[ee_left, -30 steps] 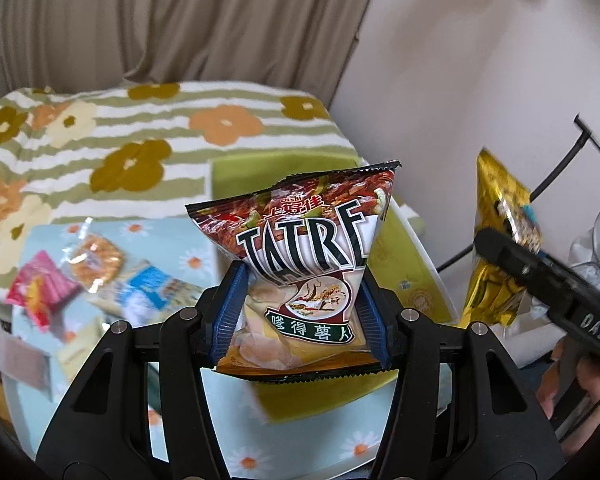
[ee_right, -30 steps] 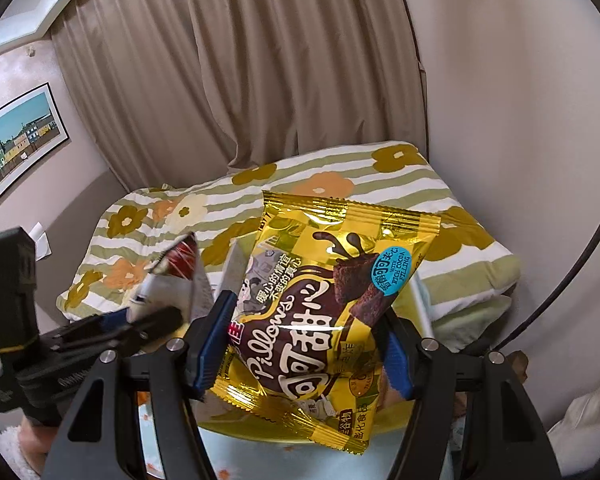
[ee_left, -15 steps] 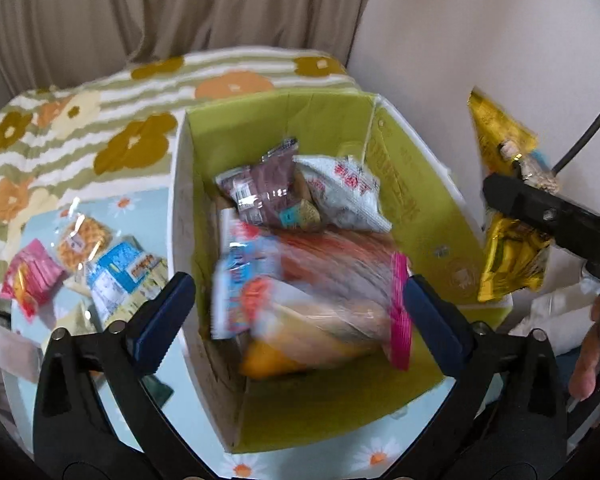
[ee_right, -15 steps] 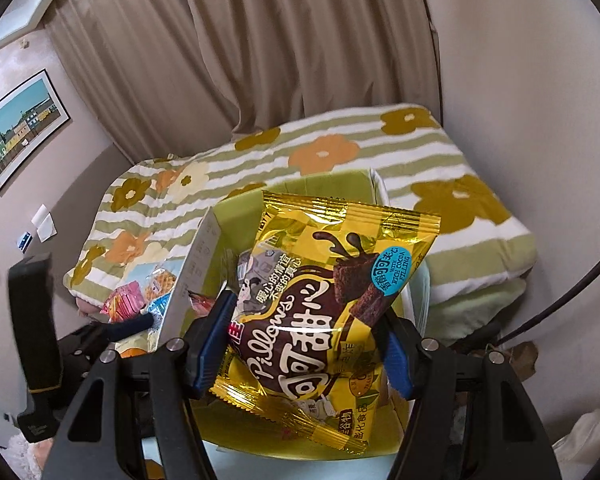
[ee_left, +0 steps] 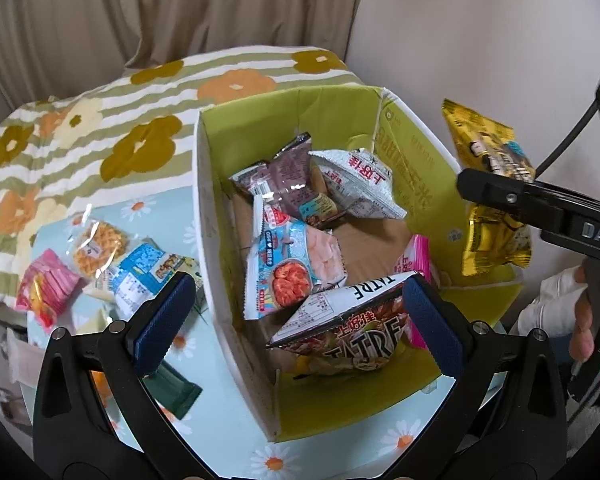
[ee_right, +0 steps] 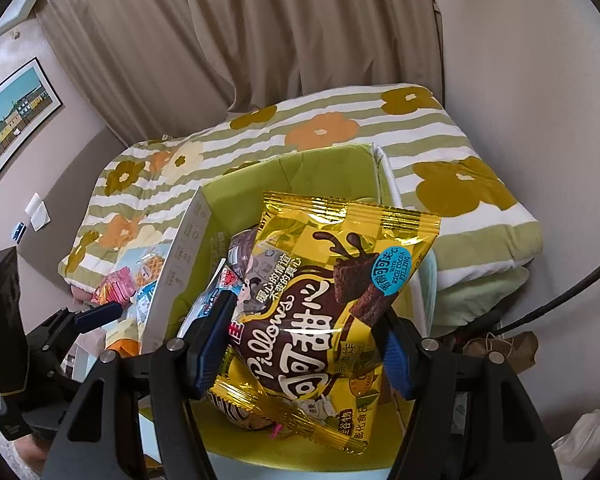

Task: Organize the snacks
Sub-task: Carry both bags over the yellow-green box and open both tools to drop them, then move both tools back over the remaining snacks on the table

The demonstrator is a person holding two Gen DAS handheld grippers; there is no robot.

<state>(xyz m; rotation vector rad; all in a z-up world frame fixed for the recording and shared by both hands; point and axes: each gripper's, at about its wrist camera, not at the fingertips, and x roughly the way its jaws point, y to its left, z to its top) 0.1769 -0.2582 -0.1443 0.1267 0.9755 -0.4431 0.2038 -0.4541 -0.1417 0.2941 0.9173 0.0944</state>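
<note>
one green-lined cardboard box, six snack bags visible inside: brown, silver, light blue, pink, partly hidden, plus the red-brown "tatre" chip bag lying tilted at the near end. left gripper spread wide, empty, above it. right gripper pinching a gold "pillows" cocoa bag, "rich cocoa filling", over the box. three or more packets loose on the daisy cloth.

Daisy-print table, green-lined box, loose snack packets, dark green packet
</note>
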